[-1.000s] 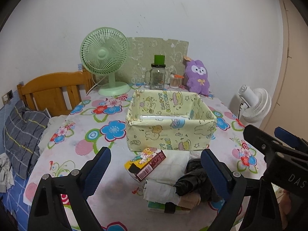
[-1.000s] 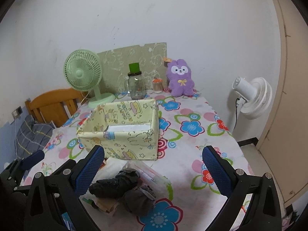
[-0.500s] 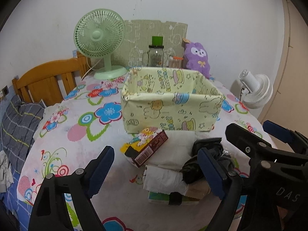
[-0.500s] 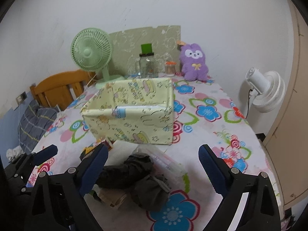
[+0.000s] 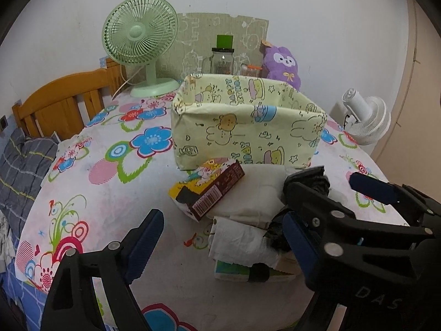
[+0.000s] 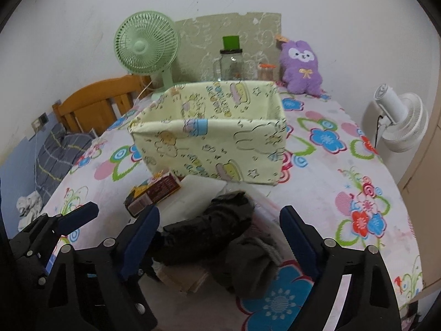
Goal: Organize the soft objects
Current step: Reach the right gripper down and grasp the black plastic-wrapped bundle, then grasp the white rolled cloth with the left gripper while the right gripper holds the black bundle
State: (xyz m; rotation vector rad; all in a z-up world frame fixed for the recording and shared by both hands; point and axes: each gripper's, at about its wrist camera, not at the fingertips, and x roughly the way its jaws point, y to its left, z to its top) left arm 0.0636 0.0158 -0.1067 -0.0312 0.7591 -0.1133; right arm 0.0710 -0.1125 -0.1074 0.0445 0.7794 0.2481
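A yellow cartoon-print fabric box (image 5: 248,127) (image 6: 212,138) stands on the flowered table. In front of it lies a pile: a folded white cloth (image 5: 253,195), a crumpled white bag (image 5: 239,242), a black cloth bundle (image 6: 209,231), a dark grey sock (image 6: 248,270) and a brown snack box (image 5: 209,190). My left gripper (image 5: 223,241) hovers open just above the white bag. Over the black bundle, my right gripper (image 6: 219,237) has its jaws closing; the bundle lies between them, with the pads clear of it. In the left wrist view the right gripper (image 5: 358,193) hides part of the black cloth.
A green fan (image 5: 140,41), a glass jar with a green lid (image 5: 222,58) and a purple plush (image 5: 282,66) line the table's far side. Off the right edge stands a white fan (image 5: 366,118). A wooden bed frame (image 5: 60,102) and plaid bedding (image 5: 19,165) lie left.
Both grippers have sunk and tilted down toward the pile, which now looms larger. The right gripper's jaws have narrowed a little. Nothing on the table has moved.
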